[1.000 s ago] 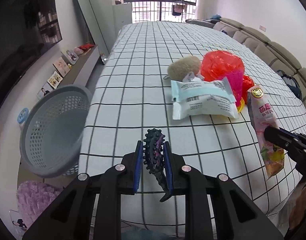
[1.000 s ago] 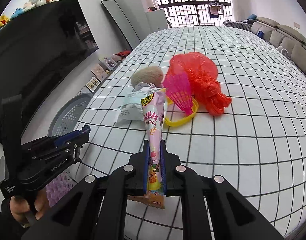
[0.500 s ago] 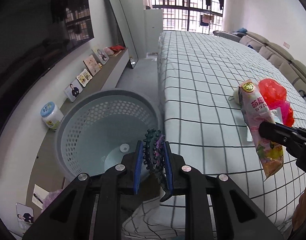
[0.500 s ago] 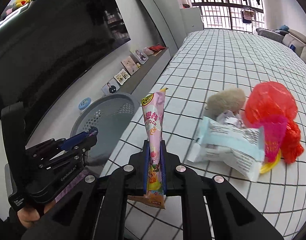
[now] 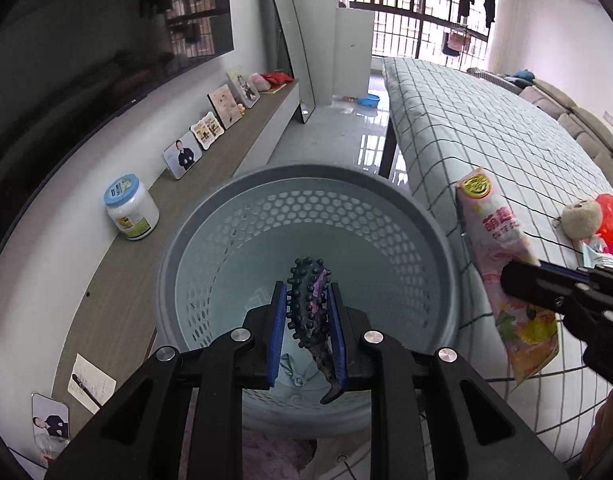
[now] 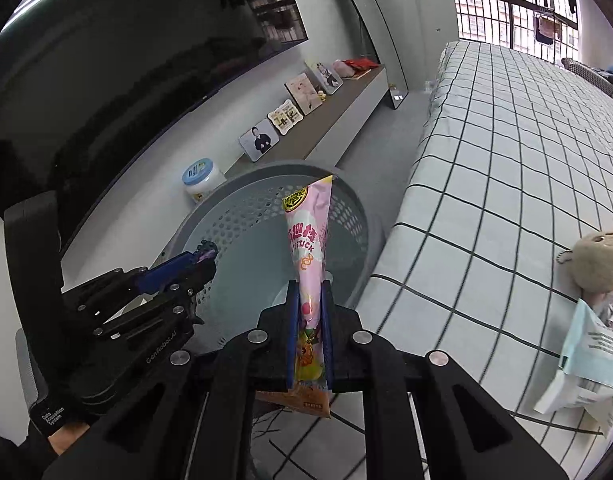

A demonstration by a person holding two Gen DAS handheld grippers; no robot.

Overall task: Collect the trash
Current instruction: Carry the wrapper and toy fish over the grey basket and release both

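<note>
The left gripper (image 5: 306, 320) pinches a knobbly dark toy (image 5: 309, 309) over the basket (image 5: 210, 216). Only the right view shows the right gripper (image 6: 310, 320) clamping the pink snack packet (image 6: 308, 240) above the basket's rim, beside the bed (image 6: 506, 160) edge.

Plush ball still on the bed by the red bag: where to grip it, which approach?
Judging by shape: close across the plush ball at its round middle, coming from above on the bare sheet side toward the basket. The red bag and white package crowd its other side.
</note>
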